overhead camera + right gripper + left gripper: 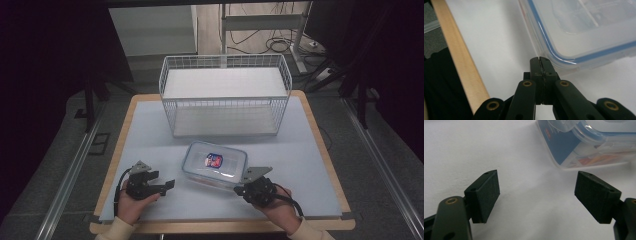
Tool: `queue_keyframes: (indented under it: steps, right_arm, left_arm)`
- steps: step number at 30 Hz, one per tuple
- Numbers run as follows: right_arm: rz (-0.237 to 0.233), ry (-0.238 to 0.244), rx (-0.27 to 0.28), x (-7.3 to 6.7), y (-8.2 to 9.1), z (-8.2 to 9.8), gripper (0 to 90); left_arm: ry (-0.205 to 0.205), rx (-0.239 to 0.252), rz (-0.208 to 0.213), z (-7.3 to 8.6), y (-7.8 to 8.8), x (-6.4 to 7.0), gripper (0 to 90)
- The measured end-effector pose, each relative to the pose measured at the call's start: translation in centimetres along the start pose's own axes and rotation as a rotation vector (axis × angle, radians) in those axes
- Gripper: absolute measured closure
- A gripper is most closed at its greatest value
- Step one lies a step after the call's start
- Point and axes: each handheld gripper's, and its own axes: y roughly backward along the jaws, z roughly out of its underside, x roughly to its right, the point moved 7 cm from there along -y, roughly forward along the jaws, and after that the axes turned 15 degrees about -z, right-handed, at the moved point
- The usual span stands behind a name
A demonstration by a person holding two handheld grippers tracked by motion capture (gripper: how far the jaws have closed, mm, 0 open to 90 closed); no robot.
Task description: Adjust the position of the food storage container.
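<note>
A clear plastic food box with a blue-sealed lid and a red and blue label inside lies flat on the pale mat in the middle front of the table. My left gripper rests to its left, pointing toward it with a gap between them. Its jaws stand wide open with nothing between them, and the box's corner lies ahead. My right gripper is shut and empty. Its closed tips sit right at the box's near right corner; whether they touch it I cannot tell.
A white wire basket with a white floor stands at the back of the table, open side facing the box. The wooden table edge runs close beside my right gripper. Bare mat lies between box and basket.
</note>
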Motion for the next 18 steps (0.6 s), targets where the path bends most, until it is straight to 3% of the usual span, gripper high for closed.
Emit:
queue_keyframes:
  steps: [14, 18]
  right_arm:
    - [0.074, -0.074, 0.032, 4.0, 1.4, 0.7, 90.0]
    - [0.069, -0.09, 0.056, 4.7, 1.5, 0.6, 90.0]
  left_arm:
    - [-0.003, -0.003, -0.001, 0.0, -0.1, 0.1, 20.0]
    - [-0.004, -0.004, -0.001, 0.0, -0.1, 0.1, 20.0]
